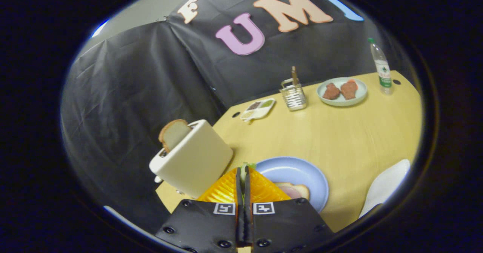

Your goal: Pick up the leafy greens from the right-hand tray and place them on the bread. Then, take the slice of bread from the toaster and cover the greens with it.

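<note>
1. My gripper (244, 177) sits at bottom centre, fingers pinched nearly together on a sliver of leafy greens (247, 167); most of the leaf is hidden between them.
2. Just right of my fingers, a blue plate (298, 170) holds bread (296, 189), partly covered by my gripper.
3. Left of centre, a cream toaster (192, 158) has a bread slice (173, 133) poking up.
4. At lower right, a white tray (385, 187) is cut off.
5. At upper right, a small divided dish (258, 109), a wire holder (293, 94), a plate of meat (341, 91) and a bottle (381, 68) stand on the wooden table (339, 132).
</note>
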A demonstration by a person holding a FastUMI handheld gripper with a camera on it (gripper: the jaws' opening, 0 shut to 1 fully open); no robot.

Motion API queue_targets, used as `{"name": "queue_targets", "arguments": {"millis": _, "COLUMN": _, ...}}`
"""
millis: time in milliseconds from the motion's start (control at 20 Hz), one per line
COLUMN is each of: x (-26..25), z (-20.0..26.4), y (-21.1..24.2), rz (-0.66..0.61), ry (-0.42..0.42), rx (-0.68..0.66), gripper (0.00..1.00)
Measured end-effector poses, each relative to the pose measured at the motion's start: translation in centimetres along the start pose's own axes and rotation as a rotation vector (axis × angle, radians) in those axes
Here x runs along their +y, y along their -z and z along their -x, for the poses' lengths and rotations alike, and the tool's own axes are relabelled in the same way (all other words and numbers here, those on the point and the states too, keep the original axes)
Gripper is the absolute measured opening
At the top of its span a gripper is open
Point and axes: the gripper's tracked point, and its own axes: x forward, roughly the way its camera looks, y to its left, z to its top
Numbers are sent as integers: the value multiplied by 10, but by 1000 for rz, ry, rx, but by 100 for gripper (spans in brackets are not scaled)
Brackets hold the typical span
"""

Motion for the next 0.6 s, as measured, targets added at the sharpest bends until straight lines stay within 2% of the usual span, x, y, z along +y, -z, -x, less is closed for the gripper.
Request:
{"name": "queue_targets", "arguments": {"millis": 150, "x": -50, "z": -4, "y": 21, "rz": 5, "ry": 134, "rx": 41, "gripper": 3}}
{"name": "queue_targets", "arguments": {"millis": 250, "x": -71, "z": -4, "y": 35, "rz": 35, "ry": 192, "rx": 73, "gripper": 3}}
{"name": "queue_targets", "arguments": {"millis": 600, "x": -74, "z": 1, "y": 42, "rz": 138, "ry": 222, "rx": 72, "gripper": 10}}
